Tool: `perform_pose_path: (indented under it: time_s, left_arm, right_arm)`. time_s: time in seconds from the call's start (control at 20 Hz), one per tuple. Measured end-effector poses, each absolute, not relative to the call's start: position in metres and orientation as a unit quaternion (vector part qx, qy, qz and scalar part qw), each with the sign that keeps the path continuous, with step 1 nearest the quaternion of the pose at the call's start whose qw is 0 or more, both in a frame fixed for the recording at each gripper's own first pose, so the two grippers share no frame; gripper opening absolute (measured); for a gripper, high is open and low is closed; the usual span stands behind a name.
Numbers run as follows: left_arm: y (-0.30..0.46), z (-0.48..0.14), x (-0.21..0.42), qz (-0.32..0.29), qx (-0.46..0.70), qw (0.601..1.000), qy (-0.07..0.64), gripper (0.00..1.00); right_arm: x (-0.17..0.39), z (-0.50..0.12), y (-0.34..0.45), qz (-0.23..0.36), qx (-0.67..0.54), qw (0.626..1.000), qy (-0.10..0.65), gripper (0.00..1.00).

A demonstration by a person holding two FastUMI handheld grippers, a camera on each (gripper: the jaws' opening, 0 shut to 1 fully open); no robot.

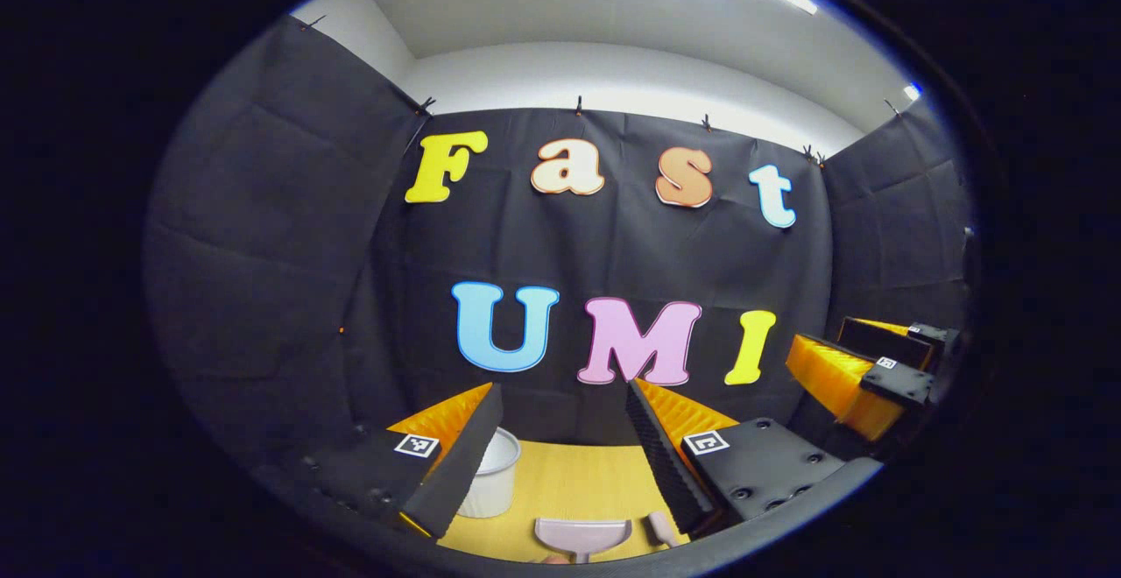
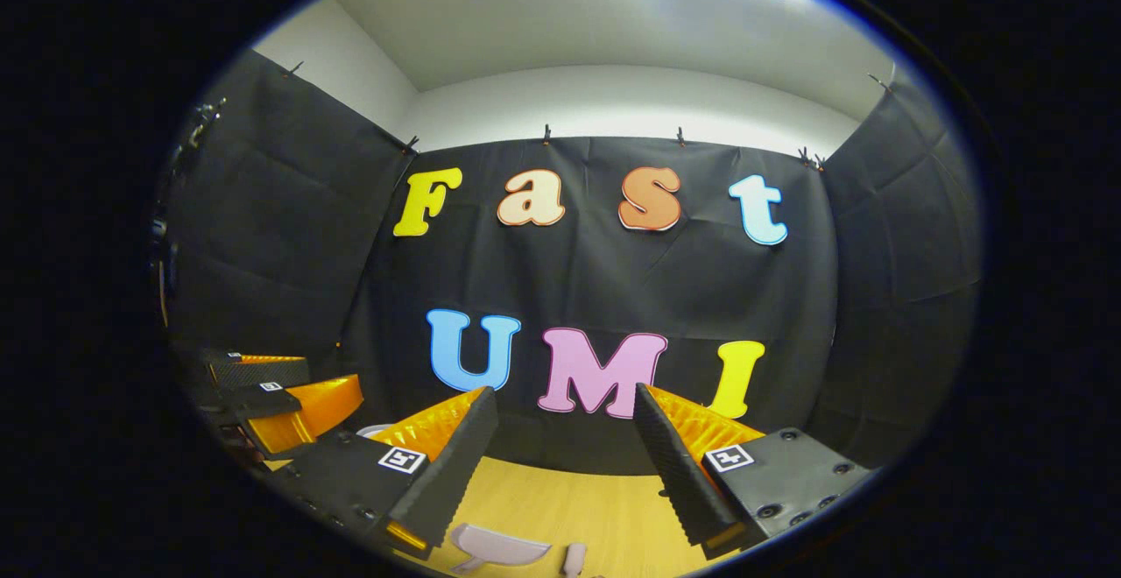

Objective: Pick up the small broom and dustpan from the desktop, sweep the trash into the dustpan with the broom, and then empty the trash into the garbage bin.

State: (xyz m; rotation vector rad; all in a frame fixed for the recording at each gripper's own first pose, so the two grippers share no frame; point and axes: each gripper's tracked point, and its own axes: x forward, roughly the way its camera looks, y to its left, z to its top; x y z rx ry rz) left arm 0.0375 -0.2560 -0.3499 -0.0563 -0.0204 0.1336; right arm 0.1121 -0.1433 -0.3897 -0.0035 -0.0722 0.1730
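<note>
Both grippers hang above the table with nothing between their fingers, so the task is not yet begun, as far as I judge. The left gripper (image 1: 560, 464) has its two fingers wide apart, and the right gripper (image 2: 565, 464) also has its fingers wide apart; neither touches anything.

The first risk I see is the grasp on the small pale pink plastic dustpan (image 1: 582, 536). It lies flat on the yellow wooden desktop (image 1: 569, 482), near the lower edge of the left gripper view, with its short handle pointing to the near side. A flat, thin handle so close to the table probably gives the fingers little to hold; if they come down tilted, the pan may slide away or turn.

The second risk is the small pale pink broom (image 1: 659, 527), which lies just to the right of the dustpan. I can see only one end of it, so I cannot tell how its bristles lie. The two things are close together, and a wide open gripper reaching for one could push the other.

The white round plastic garbage bin (image 1: 492, 473) stands farther back and to the left, partly hidden behind a finger. It looks light, so a careless swing of the left gripper might tip it.

I cannot make out the trash.
</note>
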Motion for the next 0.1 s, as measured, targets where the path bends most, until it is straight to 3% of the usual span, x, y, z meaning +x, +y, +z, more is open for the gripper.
perform_pose_path:
  time_s: [0.1]
  left_arm:
    - [-0.2543, -0.3507, 0.0374, 0.034, -0.059, 0.998, -0.004, 0.83]
  right_arm:
    - [0.1120, -0.3799, -0.1468, 0.081, -0.005, 0.996, -0.032, 0.96]
